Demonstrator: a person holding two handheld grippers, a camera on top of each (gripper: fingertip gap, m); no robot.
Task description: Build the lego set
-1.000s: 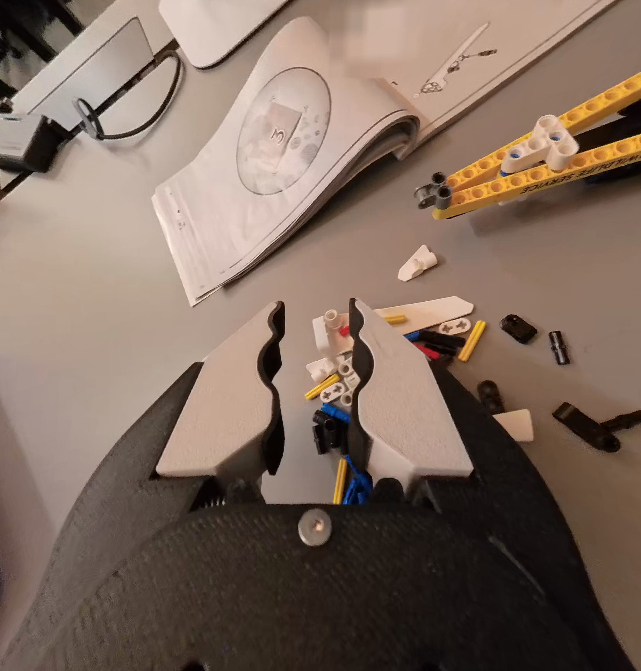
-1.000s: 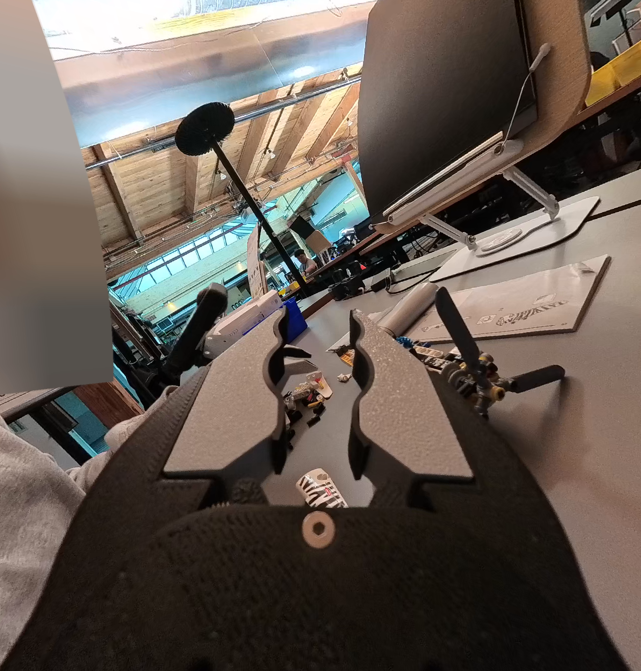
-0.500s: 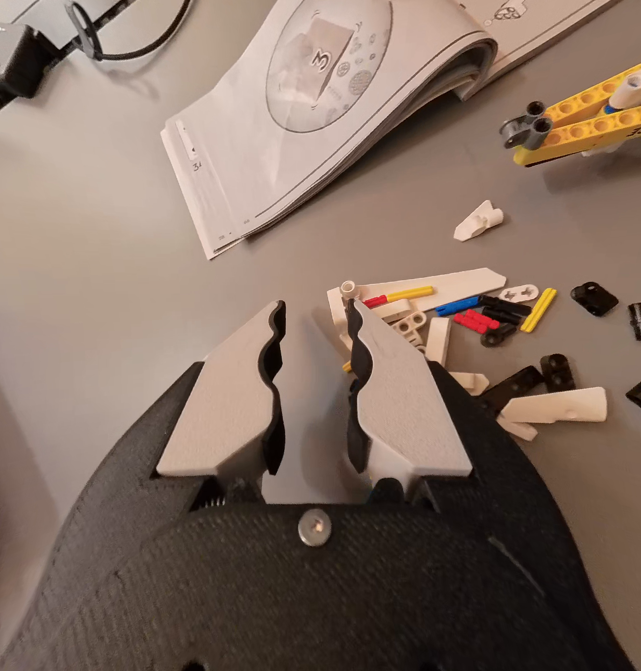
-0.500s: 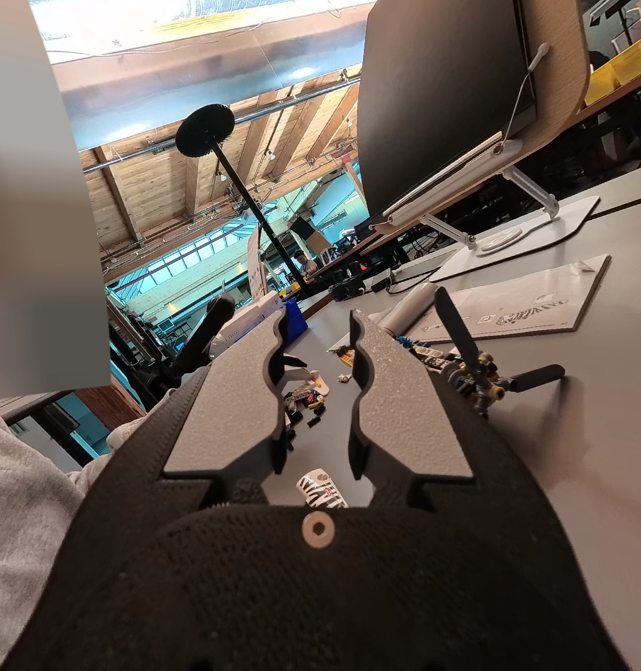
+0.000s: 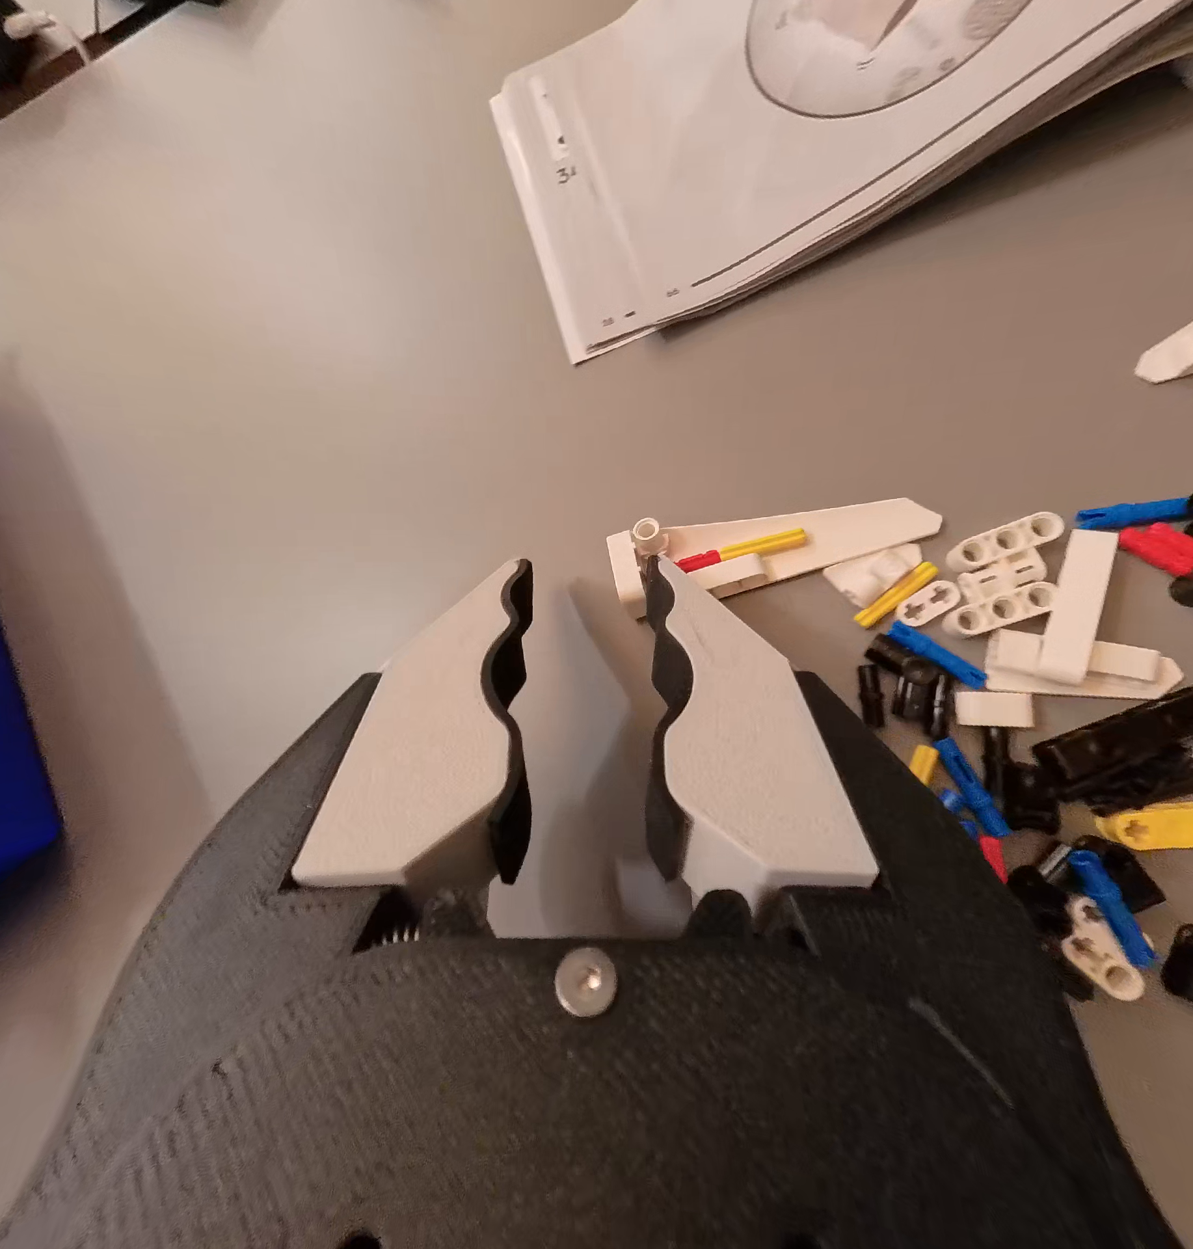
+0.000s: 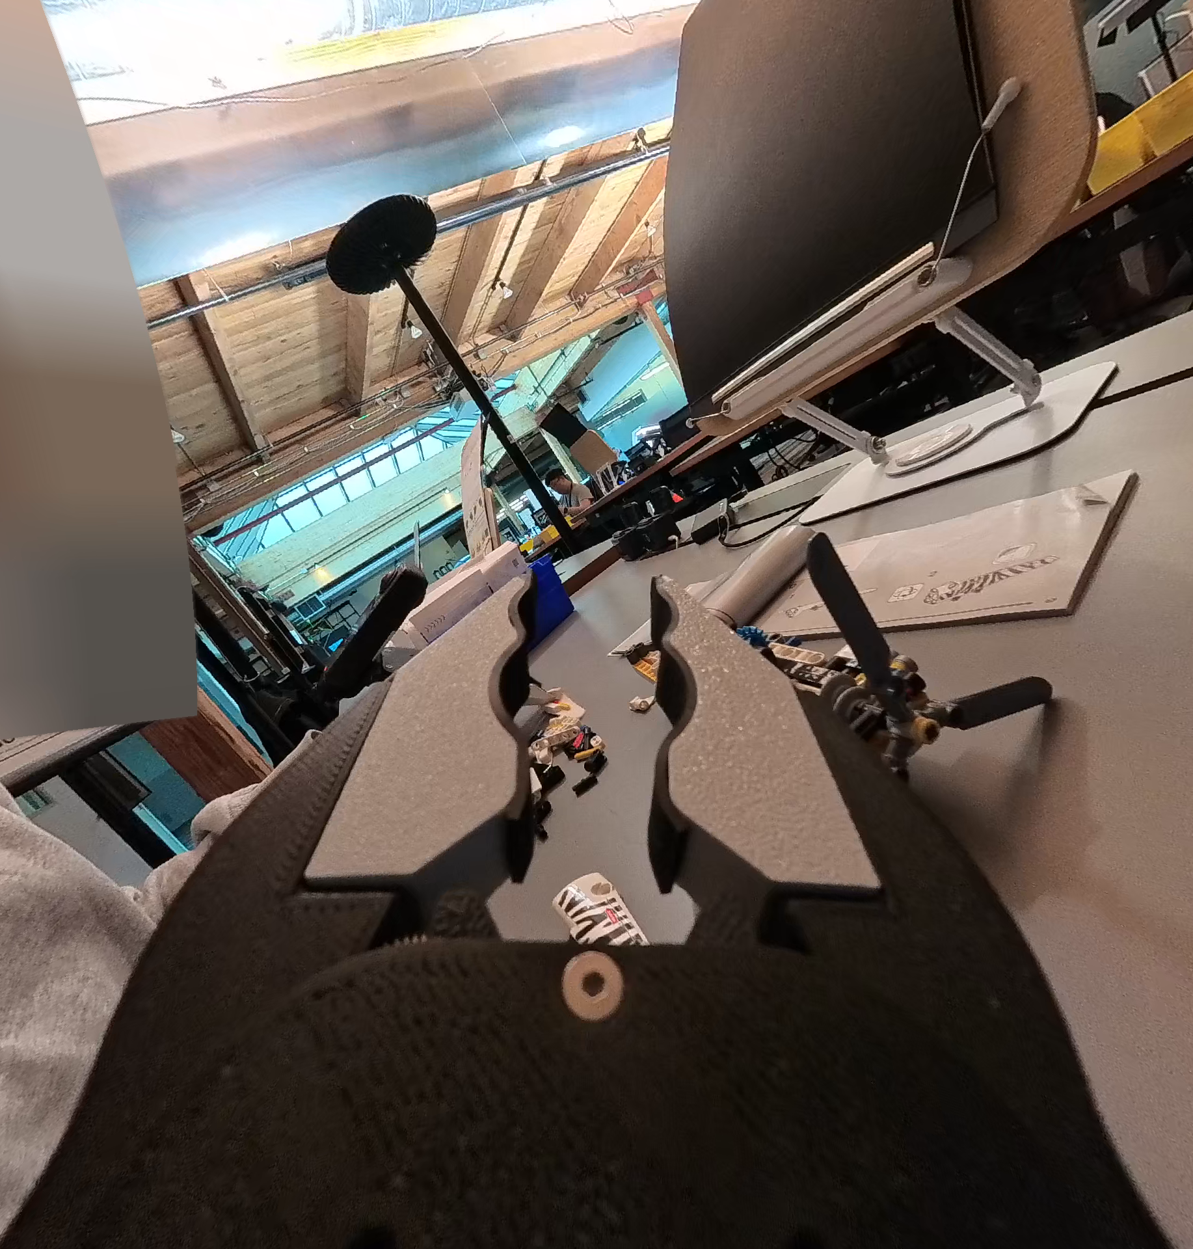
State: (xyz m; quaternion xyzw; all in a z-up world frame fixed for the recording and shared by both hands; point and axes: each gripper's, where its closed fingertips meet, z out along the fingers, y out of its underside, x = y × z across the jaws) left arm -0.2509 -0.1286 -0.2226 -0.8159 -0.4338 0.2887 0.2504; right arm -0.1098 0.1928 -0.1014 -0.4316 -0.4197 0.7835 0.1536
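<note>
My left gripper (image 5: 588, 574) is open and empty, low over the grey table, just left of a pile of loose lego parts (image 5: 999, 635). Its right fingertip is next to a long white panel (image 5: 783, 547) that carries a red and yellow axle (image 5: 742, 549). The pile holds white liftarms, blue and black pins and yellow axles. My right gripper (image 6: 590, 595) is open and empty, held low and tilted up. A partly built model with black rotor blades (image 6: 871, 676) stands to its right. The same parts pile (image 6: 567, 737) lies ahead. A zebra-striped piece (image 6: 600, 916) lies between its fingers.
An open instruction booklet (image 5: 817, 155) lies at the back right in the left wrist view. A blue bin (image 5: 6, 709) stands at the left edge. A flat booklet (image 6: 952, 574), a monitor on a stand (image 6: 850, 236) and a person's grey sleeve (image 6: 39, 946) show in the right wrist view. Spacing between my two grippers at the tips: around 35 centimetres.
My left gripper has moved left and closer to the table; the parts pile has shifted from between its fingers to its right, and the yellow model has left view. The right gripper has barely moved.
</note>
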